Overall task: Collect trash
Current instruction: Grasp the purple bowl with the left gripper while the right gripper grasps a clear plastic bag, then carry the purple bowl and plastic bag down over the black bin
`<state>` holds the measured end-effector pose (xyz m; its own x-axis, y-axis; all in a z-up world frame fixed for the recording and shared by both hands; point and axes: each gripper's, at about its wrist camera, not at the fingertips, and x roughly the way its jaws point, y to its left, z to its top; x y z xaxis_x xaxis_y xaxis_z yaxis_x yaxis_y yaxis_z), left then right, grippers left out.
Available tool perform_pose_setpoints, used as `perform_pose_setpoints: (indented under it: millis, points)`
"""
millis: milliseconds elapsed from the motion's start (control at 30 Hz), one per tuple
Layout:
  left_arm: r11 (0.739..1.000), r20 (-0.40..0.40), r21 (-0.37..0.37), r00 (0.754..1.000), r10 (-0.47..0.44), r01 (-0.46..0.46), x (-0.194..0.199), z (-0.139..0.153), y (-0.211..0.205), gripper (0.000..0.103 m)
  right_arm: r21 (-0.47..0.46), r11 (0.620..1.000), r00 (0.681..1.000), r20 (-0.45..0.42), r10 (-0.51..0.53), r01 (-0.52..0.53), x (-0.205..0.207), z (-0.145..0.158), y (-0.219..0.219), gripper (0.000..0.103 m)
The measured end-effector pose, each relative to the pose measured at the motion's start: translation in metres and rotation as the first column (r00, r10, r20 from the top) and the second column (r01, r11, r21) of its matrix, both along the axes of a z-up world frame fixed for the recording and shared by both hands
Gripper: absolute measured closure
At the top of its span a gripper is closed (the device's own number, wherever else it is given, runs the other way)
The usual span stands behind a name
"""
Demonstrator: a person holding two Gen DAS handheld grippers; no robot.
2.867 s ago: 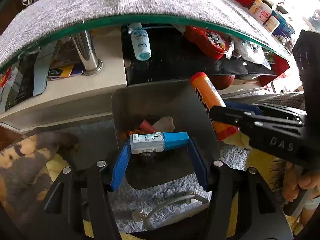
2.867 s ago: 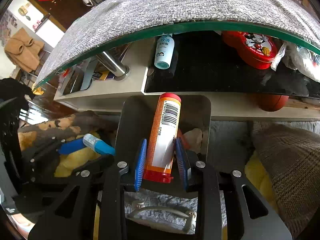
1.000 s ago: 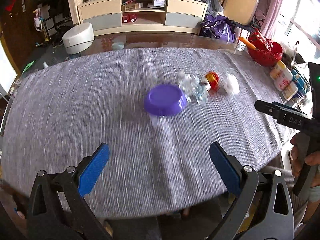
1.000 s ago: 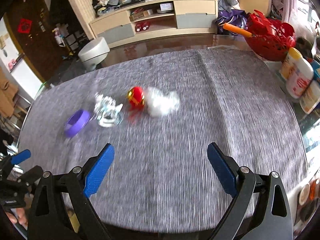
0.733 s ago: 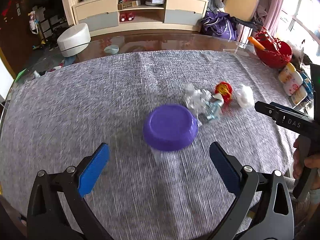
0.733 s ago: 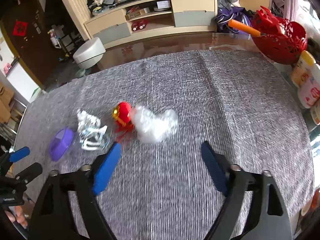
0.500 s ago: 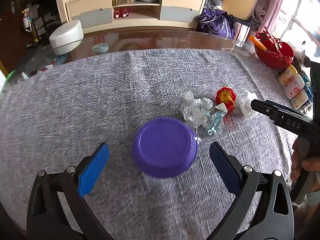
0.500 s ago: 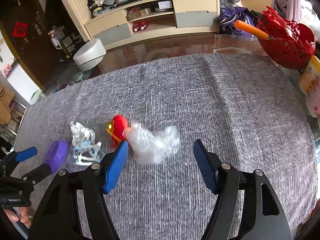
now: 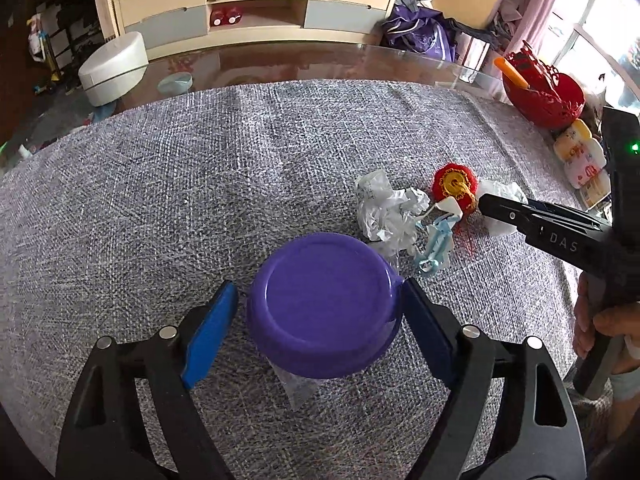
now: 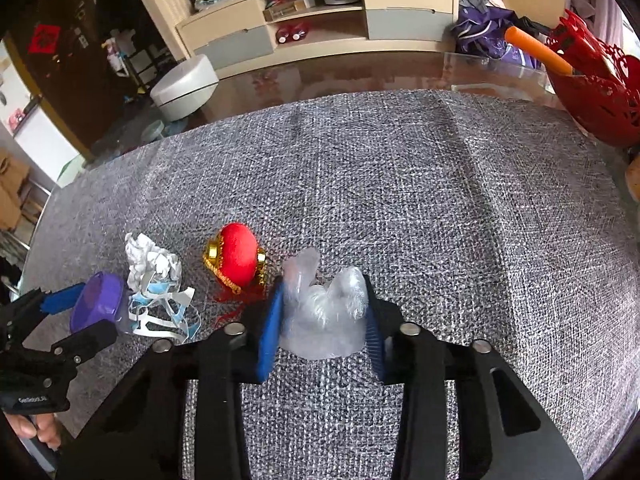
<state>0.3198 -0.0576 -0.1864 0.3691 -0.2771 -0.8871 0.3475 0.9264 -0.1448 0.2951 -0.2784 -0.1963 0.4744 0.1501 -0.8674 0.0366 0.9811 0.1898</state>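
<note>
Left gripper (image 9: 318,316) jaws have just been closing around the purple-lidded clear container (image 9: 324,300) on the grey woven tablecloth (image 9: 200,184), a sliver of gap at the left pad. Right gripper (image 10: 322,316), also closing, pinches the crumpled clear plastic bag (image 10: 324,312), beside a red ornament (image 10: 238,258)

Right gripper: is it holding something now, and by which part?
The right gripper, whose jaws have just been closing, pinches the clear plastic bag by its two opposite sides. The bag rests on the grey cloth.
</note>
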Motion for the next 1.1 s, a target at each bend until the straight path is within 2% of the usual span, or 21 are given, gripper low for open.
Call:
perform_pose_setpoints:
  millis: [67,333,633,800,1100]
  points:
    - [1.0,0.006,-0.002,1.0,-0.003,0.003,-0.003,0.002,0.001,0.032,-0.008,1.0,1.0,0.004,0.011,-0.011,-0.002,0.0,0.004,0.072]
    - [1.0,0.028,0.018,1.0,0.003,-0.004,-0.015,0.014,0.007,0.032,-0.001,0.998,0.998,0.01,0.057,-0.057,-0.019,0.008,0.014,0.074]
    - [1.0,0.09,0.01,0.996,0.012,-0.013,-0.049,0.051,0.021,0.032,0.01,0.998,0.995,0.073,0.064,-0.065,-0.057,0.048,0.02,0.074]
    - [1.0,0.13,-0.002,0.991,0.012,-0.012,-0.086,0.076,0.026,0.032,-0.007,0.998,0.992,0.106,0.064,-0.063,-0.085,0.079,0.026,0.074]
    - [1.0,0.139,-0.013,0.99,-0.009,0.011,-0.166,0.092,0.03,0.032,-0.042,0.994,0.984,0.145,0.103,-0.098,-0.145,0.112,0.04,0.074]
